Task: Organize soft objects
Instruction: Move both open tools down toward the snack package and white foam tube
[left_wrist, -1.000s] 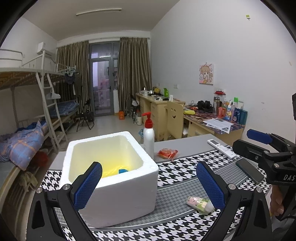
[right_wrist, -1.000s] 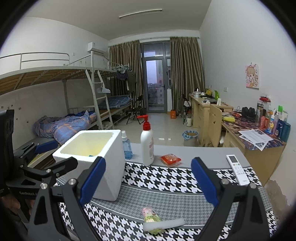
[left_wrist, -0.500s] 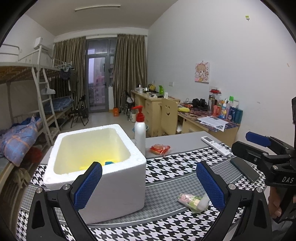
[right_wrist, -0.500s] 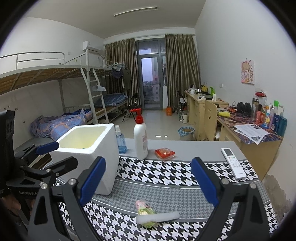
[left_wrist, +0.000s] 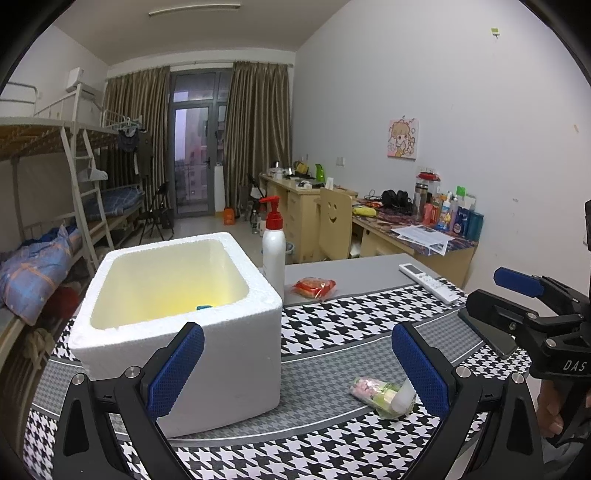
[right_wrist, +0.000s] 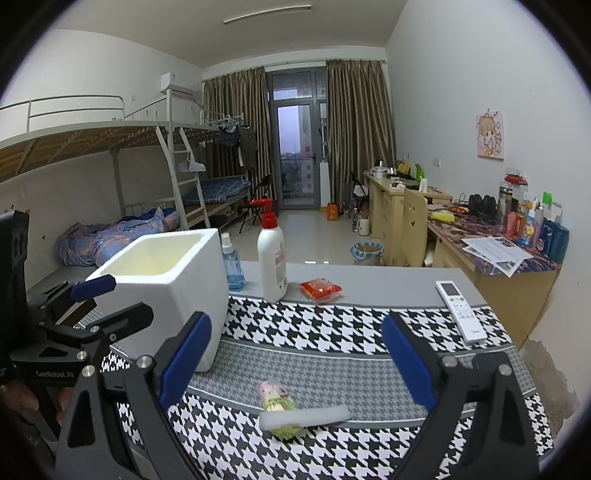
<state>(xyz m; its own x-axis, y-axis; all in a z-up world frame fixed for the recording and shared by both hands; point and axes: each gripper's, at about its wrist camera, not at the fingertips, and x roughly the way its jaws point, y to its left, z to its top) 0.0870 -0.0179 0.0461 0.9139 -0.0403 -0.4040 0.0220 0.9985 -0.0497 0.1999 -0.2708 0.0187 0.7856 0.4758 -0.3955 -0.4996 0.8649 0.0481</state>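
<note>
A white foam box (left_wrist: 177, 317) stands on the houndstooth cloth (left_wrist: 332, 325), with a yellow glow and a small blue item (left_wrist: 204, 307) inside. A soft pink-green packet (left_wrist: 373, 391) with a white foam strip (right_wrist: 304, 416) across it lies right of the box; it also shows in the right wrist view (right_wrist: 277, 400). A red snack packet (left_wrist: 314, 287) lies behind. My left gripper (left_wrist: 295, 369) is open and empty, just before the box. My right gripper (right_wrist: 295, 358) is open and empty, above the pink-green packet.
A white pump bottle (right_wrist: 271, 254) and a blue spray bottle (right_wrist: 231, 264) stand behind the box. A white remote (right_wrist: 460, 312) lies at the far right, a dark phone (left_wrist: 487, 332) near it. Bunk beds are on the left, cluttered desks on the right.
Both grippers have shifted a little; the box and packet sit slightly differently in view. Both stay open and empty. Nothing on the table has moved.
</note>
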